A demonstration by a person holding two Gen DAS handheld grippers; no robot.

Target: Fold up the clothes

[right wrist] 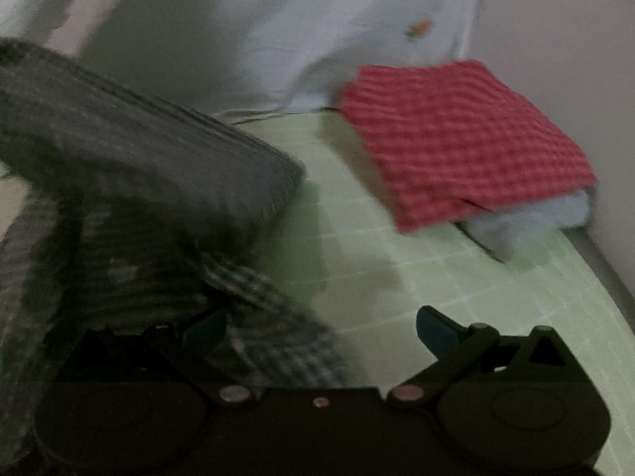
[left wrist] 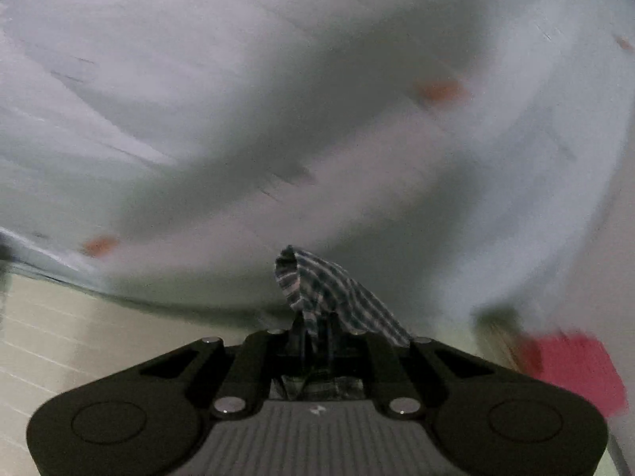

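Left tongs (left wrist: 317,329): I have them clamped on a bunched corner of the blue striped cloth (left wrist: 317,289), which pokes up between the fingers.
Right tongs (right wrist: 321,329): fingers stand apart; the cloth drapes over the left finger (right wrist: 206,329), and the right finger (right wrist: 436,325) is bare.
Striped cloth: in the right view it hangs on the left as a blurred, rounded fold (right wrist: 139,166), lifted off the green mat (right wrist: 456,289).
Handling: I judge it light, limp and thin; it will sag and swing, so a hem or corner gives the surest hold, not the loose middle.
Folded pile: a red checked cloth (right wrist: 464,139) lies folded at the far right on a pale blue piece (right wrist: 532,218), near the mat's right edge.
Backdrop: a white sheet with small orange marks (left wrist: 436,91) fills the far side.
Room: open mat between the hanging cloth and the red pile; the wall and tabletop edge close the right.
Stage: I cannot tell how many folds this cloth has.
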